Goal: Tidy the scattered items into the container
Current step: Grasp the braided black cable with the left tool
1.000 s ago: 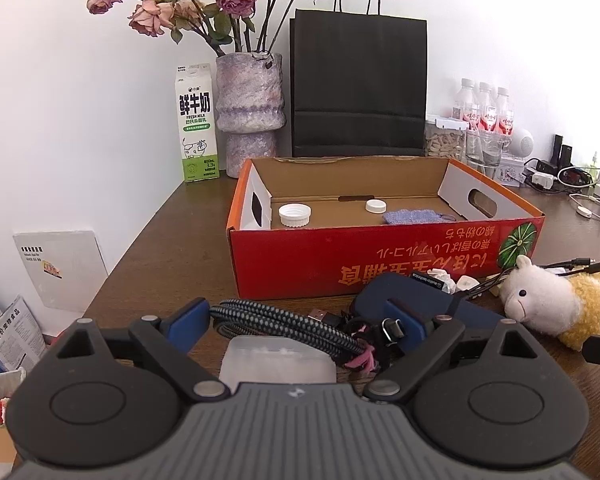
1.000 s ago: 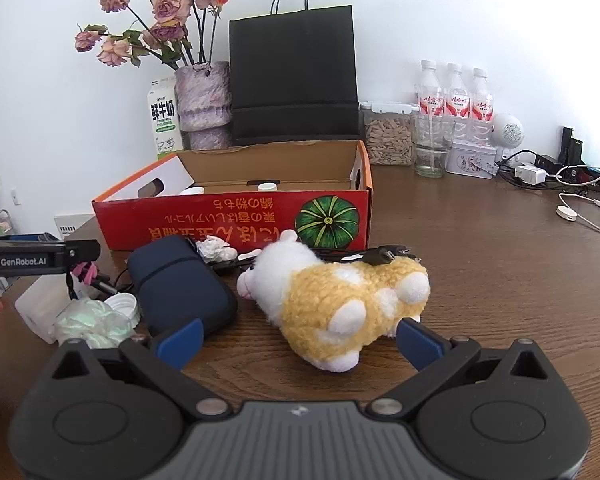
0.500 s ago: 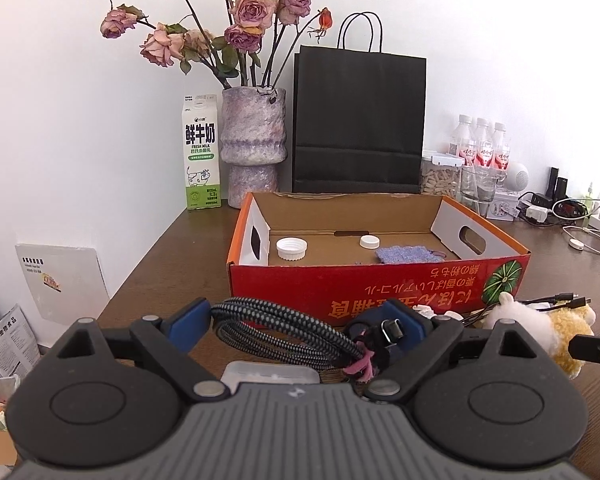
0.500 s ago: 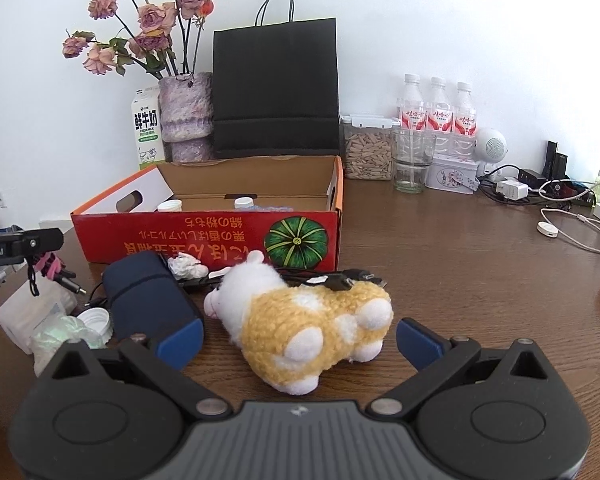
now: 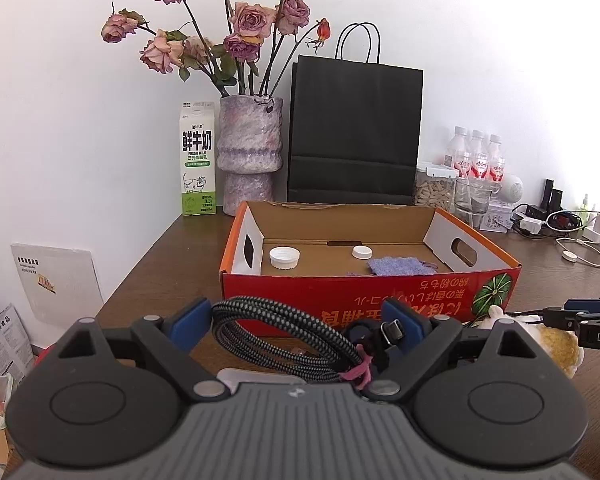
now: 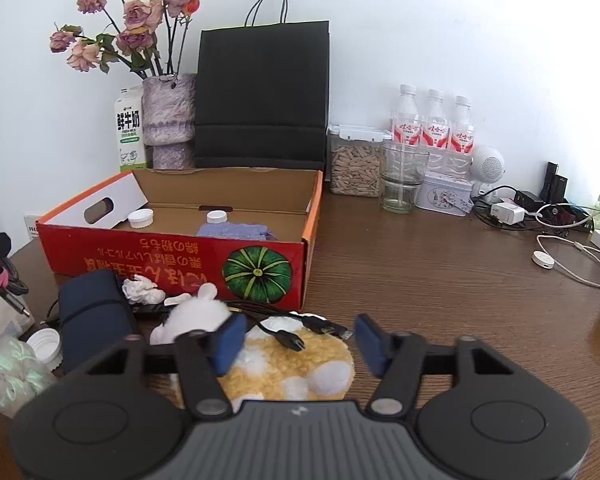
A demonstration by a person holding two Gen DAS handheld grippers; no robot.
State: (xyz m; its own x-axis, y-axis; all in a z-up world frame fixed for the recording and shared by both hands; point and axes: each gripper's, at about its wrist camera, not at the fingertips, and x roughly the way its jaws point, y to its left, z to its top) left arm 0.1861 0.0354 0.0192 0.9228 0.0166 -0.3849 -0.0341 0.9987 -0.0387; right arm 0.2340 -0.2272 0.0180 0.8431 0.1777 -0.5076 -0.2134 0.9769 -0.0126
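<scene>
While the left gripper [image 5: 300, 320] pinches a coiled braided cable [image 5: 284, 332] between wide-set fingers, the red cardboard box [image 5: 340, 296] stands just ahead on the tabletop [image 5: 160, 264]. From the right wrist, the right gripper [image 6: 298, 340] has just been closing, its fingers around the plush sheep [image 6: 284, 364] lying before the box.

Milk carton [image 5: 197, 164]: large Chinese characters 鲜牛奶, "FRESH MILK" beneath, green band at bottom with "3.3", fine print unreadable. Red cardboard box [image 5: 364, 300] front: upside-down Japanese/Chinese print beside a green pumpkin picture, not clearly legible. Right gripper [image 5: 592, 322] side: "DAS", cut off. Water bottles [image 6: 436, 128]: red labels, unreadable.
</scene>
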